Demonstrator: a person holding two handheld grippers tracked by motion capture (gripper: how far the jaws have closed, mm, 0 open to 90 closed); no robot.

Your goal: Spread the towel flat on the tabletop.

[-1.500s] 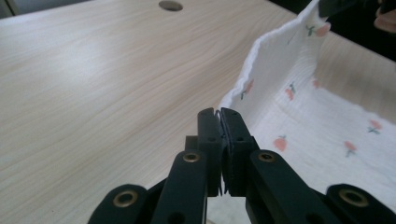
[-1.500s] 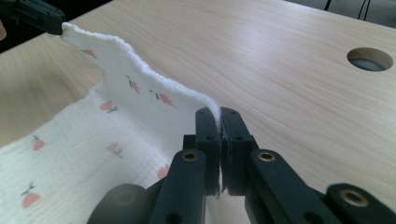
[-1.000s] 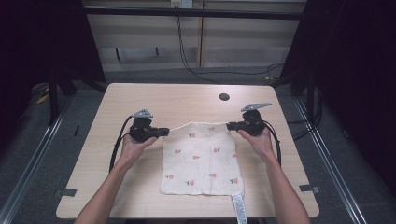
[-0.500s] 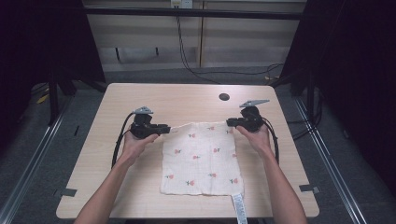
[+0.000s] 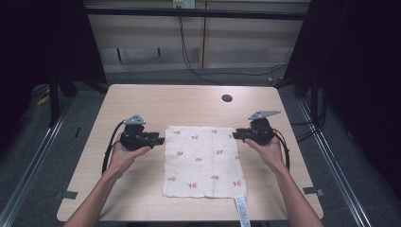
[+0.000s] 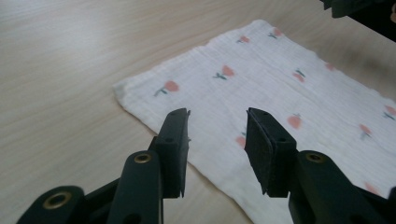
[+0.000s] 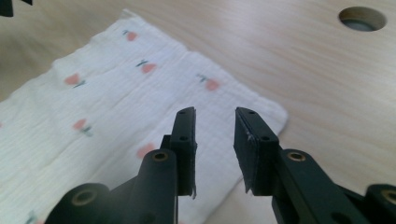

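Note:
A white cloth (image 5: 202, 161) with small red flower prints lies flat in the middle of the wooden table (image 5: 189, 101). My left gripper (image 5: 160, 140) hovers at the cloth's far left corner, jaws apart and empty. My right gripper (image 5: 236, 135) sits at the far right corner, open too. In the left gripper view the cloth (image 6: 280, 93) spreads beyond my open gripper (image 6: 217, 140). Through the right gripper view, the cloth's corner (image 7: 261, 109) lies just past my open gripper (image 7: 215, 142).
A round cable hole (image 5: 227, 98) sits in the table's far right part, also seen as a hole (image 7: 362, 18) in the right gripper view. A white printed label (image 5: 242, 210) hangs from the cloth's near edge over the table front.
Both grippers have moved outward, off the cloth's far corners, and stand open. The cloth stays flat where it was.

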